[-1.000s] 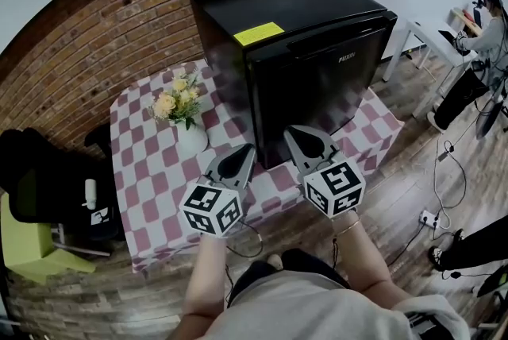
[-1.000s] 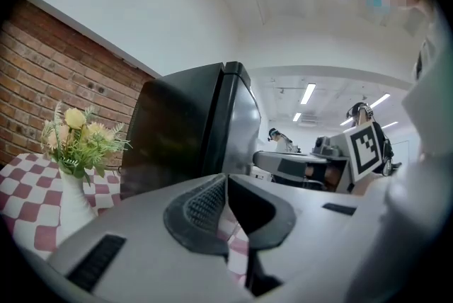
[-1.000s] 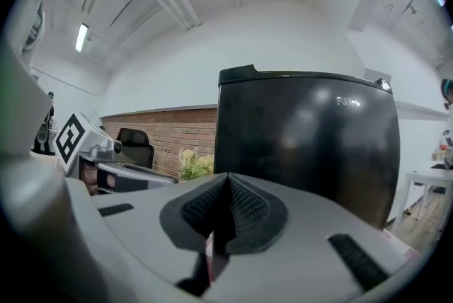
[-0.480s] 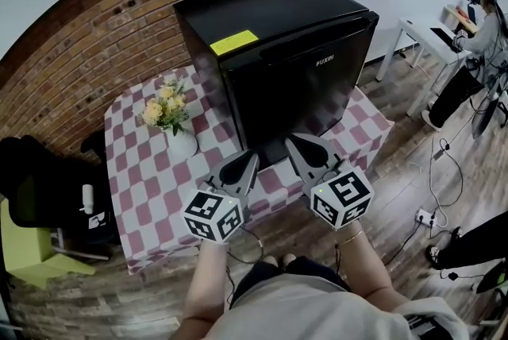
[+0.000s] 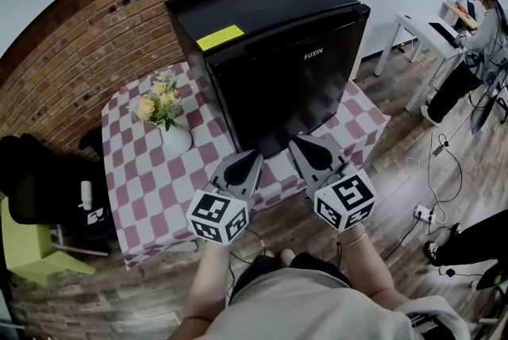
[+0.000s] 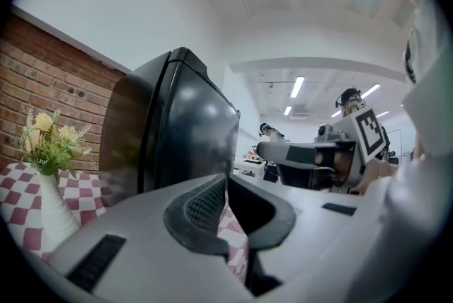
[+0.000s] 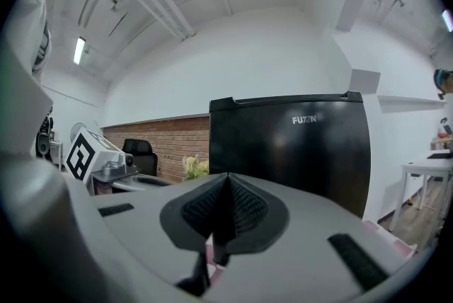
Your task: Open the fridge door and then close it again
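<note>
1. The fridge (image 5: pixel 278 68), door shut, stands on the checkered tablecloth (image 5: pixel 151 179).
2. Your left gripper (image 5: pixel 251 158): jaws together, empty, near the fridge front.
3. Your right gripper (image 5: pixel 302 143): jaws together, empty, near the fridge front.

Checked-cloth table (image 5: pixel 151 189) bears two things — black fridge (image 5: pixel 278 68), flower vase (image 5: pixel 175 138).

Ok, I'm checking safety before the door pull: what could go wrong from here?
The left claw and right claw are shut and empty; unopened, they'd likely slip off the closed fridge door. The flower vase stands beside the fridge, so a wide left swing could topple it.
</note>
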`<state>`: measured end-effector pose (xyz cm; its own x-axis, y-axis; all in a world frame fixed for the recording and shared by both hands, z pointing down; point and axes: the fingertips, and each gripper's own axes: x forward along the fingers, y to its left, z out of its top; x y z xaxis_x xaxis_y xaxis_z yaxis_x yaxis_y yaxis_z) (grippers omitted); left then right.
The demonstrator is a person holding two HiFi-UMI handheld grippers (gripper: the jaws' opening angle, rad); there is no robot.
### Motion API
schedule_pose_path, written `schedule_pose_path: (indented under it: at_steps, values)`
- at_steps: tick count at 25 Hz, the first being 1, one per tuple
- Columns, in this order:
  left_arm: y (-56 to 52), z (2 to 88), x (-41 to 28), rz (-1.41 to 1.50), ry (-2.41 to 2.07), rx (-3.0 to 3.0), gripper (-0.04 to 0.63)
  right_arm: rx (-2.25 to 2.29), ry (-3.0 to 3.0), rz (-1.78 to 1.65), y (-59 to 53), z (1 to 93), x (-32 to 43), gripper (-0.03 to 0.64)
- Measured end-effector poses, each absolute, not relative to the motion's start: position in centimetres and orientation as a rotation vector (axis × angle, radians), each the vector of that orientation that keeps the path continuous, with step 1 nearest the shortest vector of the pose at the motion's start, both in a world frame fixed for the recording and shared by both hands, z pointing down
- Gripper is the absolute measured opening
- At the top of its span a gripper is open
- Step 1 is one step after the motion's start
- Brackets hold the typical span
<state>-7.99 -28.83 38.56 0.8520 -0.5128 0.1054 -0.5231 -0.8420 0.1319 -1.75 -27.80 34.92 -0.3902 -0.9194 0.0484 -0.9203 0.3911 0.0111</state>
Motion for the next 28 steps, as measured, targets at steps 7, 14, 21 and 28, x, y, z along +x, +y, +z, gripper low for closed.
schedule_pose_path:
  at_steps: [7,14,21,28]
  values:
    - [-28.2,39.2,-6.9,0.138,-0.813,2.867,0.008,1.671,-2.571,0.078,-27.4,36.5,-1.6,-0.002]
    - [-28.1,39.9,-6.6,0.183,-0.823,2.861,0.006,1.655,-2.573,0.124,-27.3,37.5,-1.5,-0.002]
    - [-28.3,40.0,-6.9,0.204,-0.843,2.858,0.006,1.654,-2.585,0.135,-27.2,37.4,-1.4,-0.002]
    - [-28.3,39.7,-6.7,0.186,-0.841,2.855,0.006,1.65,-2.57,0.148,-27.4,37.8,-1.4,-0.002]
